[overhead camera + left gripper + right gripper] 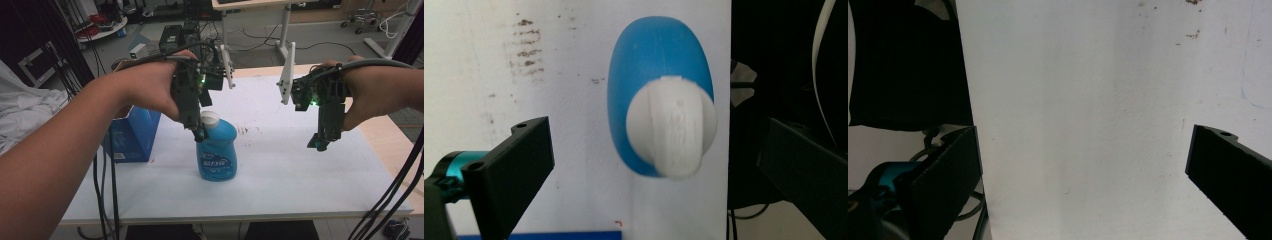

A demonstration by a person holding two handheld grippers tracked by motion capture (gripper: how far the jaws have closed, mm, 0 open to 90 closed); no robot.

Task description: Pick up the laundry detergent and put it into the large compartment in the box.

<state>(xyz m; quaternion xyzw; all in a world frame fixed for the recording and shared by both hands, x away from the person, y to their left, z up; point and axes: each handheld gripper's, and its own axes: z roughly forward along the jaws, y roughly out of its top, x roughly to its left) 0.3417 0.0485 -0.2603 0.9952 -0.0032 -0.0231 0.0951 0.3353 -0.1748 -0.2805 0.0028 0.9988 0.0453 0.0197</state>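
A blue detergent bottle (pixel 217 150) with a white cap (pixel 209 118) stands upright near the middle of the white table (pixel 280 170). My left gripper (pixel 199 131) hovers just above the cap, pointing down. In the left gripper view its jaws are open on either side of the white cap (pixel 672 131), which sits on the blue bottle (pixel 656 55), without touching it. My right gripper (pixel 320 142) hangs above bare table to the right of the bottle. Its jaws stand wide open in the right gripper view, with nothing between them.
A blue box (pixel 131 134) stands at the table's left edge, close behind the left hand. White cloth (pixel 20 107) lies off to the far left. Cables (pixel 390 195) trail over the table's right front corner. Desks and equipment stand on the floor beyond.
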